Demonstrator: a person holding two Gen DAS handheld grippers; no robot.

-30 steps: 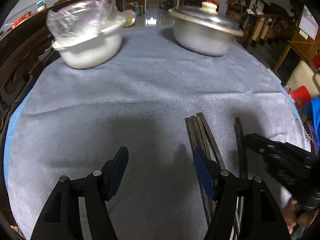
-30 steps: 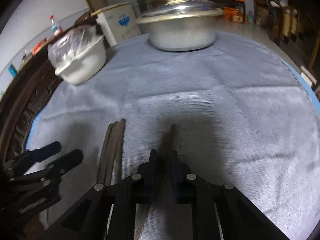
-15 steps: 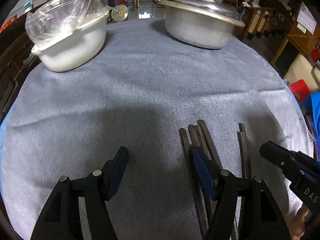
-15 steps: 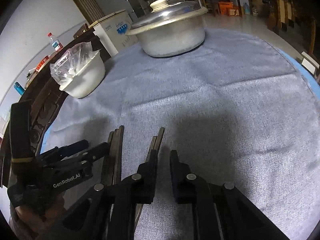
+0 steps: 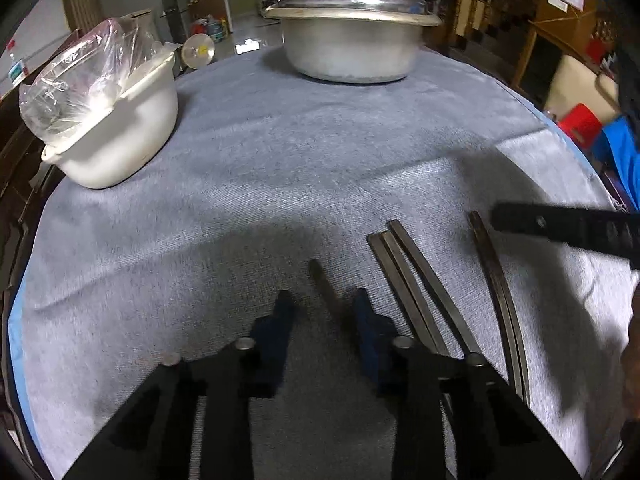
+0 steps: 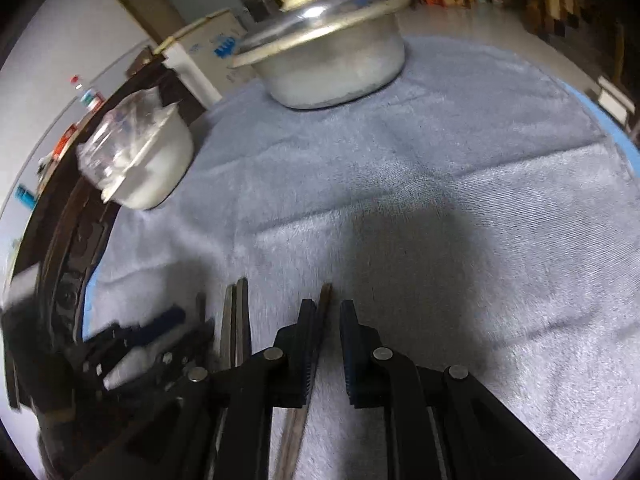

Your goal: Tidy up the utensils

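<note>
In the left wrist view, a white plastic bowl with a crumpled clear bag in it [image 5: 116,136] sits at the upper left of the grey towelling cloth [image 5: 280,168], and a lidded aluminium pot [image 5: 352,36] stands at upper centre. Both are well apart from the work, probably set back to leave room.

At lower centre the left gripper [image 5: 320,312] has its jaws closing, with one dark slender chopstick [image 5: 322,284] between them; the pads do not yet visibly press on it. A second ago these jaws stood wide over bare cloth and no stick lay between them.

Right of it, a trio of dark chopsticks [image 5: 412,280] lies fanned on the cloth, and further right a close pair [image 5: 496,280]. The sticks point roughly the same way, which suggests sorting into groups.

At the right edge, a blurred black bar is judged to be the right gripper [image 5: 568,228]. In the right wrist view, its jaws [image 6: 326,320] stand narrow, with a chopstick [image 6: 326,300] beside the left pad. Whether it is gripped cannot be told. Previously this stick sat pinched centrally; the view is now tilted.
</note>
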